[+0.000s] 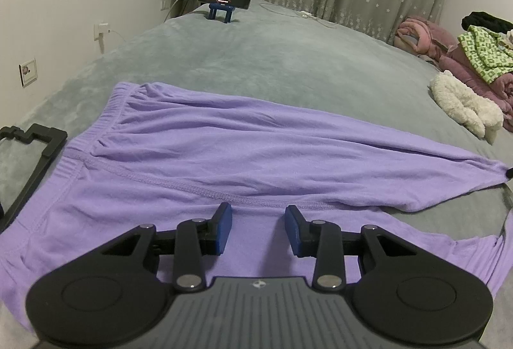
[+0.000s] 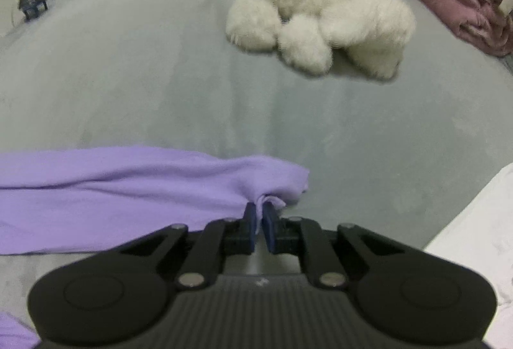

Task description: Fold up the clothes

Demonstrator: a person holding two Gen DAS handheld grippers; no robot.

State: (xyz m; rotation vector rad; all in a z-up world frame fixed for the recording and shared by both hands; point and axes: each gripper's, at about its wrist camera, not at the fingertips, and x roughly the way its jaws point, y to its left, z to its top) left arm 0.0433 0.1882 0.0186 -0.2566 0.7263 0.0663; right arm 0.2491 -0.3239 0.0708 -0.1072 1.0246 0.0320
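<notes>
Bed (image 1: 288, 66) bears purple trousers (image 1: 224, 150) spread unfolded mid-frame; right gripper (image 2: 259, 220) pinches a leg end, left gripper (image 1: 258, 228) hovers open, folding barely begun.

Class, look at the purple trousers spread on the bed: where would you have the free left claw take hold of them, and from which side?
Grip the ribbed waistband of the purple trousers, coming in from its outer edge at the left of the left wrist view. It is a thick, gathered band lying flat, so it bunches easily between the pads. The right claw already pinches the leg end, while the left claw stands open above the fabric.
</notes>
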